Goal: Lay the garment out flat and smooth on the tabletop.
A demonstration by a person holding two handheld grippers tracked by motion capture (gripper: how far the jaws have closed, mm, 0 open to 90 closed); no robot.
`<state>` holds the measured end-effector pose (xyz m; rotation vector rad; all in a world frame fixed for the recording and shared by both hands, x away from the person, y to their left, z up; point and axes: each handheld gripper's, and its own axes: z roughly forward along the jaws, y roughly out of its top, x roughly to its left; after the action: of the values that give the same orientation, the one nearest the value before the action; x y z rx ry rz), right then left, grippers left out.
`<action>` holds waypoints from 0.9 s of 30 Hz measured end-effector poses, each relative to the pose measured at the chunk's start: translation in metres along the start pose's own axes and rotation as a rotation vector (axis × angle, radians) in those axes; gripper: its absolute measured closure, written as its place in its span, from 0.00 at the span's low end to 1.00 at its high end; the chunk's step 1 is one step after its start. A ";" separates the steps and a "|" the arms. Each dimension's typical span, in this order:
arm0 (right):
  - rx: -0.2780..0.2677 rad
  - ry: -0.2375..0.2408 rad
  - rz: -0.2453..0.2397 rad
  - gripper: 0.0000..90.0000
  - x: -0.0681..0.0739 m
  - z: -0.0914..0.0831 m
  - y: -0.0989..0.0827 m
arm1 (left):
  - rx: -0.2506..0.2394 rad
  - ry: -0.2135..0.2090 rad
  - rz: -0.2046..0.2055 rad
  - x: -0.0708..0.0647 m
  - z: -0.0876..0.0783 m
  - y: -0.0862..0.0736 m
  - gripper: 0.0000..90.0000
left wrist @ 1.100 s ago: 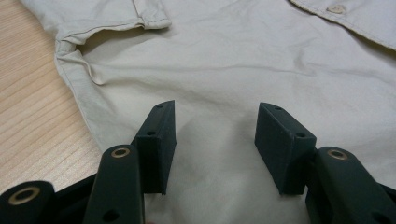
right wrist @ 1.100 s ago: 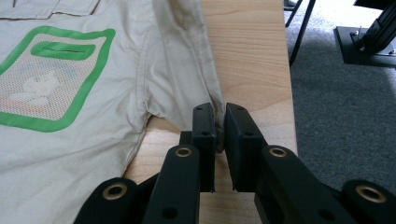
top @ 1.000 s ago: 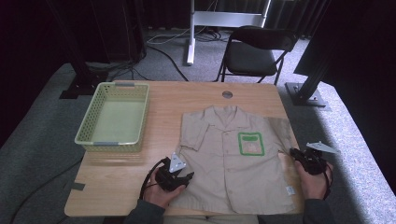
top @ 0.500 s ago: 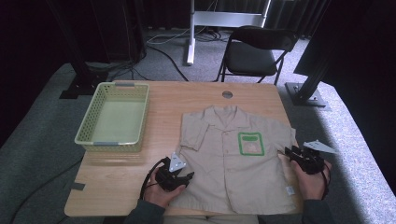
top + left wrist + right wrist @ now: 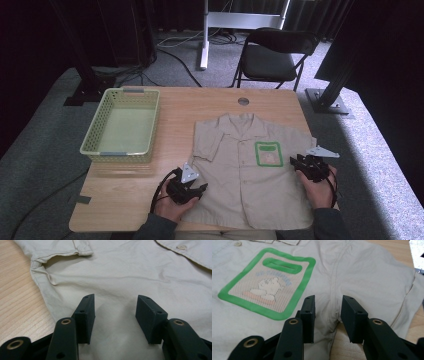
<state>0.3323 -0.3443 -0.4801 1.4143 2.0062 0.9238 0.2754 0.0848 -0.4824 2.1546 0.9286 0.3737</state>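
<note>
Flat on the light wooden counter (image 5: 150, 200), toward its right half and reaching the near edge: a beige short-sleeved cotton shirt (image 5: 250, 185), front up, collar toward the far edge, with a green-bordered mesh patch (image 5: 268, 283) on the chest. At the far left corner, well apart from the cloth, a pale green plastic lattice basket (image 5: 95, 135).

Left gripper (image 5: 200, 189) low at the shirt's near-left side seam, fingers (image 5: 86, 315) released and spread, plain fabric lying between them, nothing pinched. Right gripper (image 5: 299, 162) at the right underarm, where sleeve meets body; fingers (image 5: 308, 315) just opened and now released, the seam and a strip of bare wood between them, no cloth clamped.

Judged step: lining up for a fold, both grips yet to be taken. Next move probably calls for lowering each pair of fingers onto a cloth edge, closing on a single layer, then lifting together, evenly, so the shirt does not bunch or skew.
</note>
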 end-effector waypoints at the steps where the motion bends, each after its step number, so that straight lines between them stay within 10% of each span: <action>1: 0.003 0.000 0.000 0.69 0.000 0.001 -0.001 | 0.000 0.000 0.000 0.000 0.000 0.000 0.57; 27: 0.022 0.008 0.035 0.56 -0.004 0.005 -0.005 | 0.020 0.044 0.053 0.015 0.021 0.064 0.58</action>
<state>0.3348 -0.3483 -0.4871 1.4644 2.0088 0.9266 0.3288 0.0554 -0.4505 2.2005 0.9040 0.4411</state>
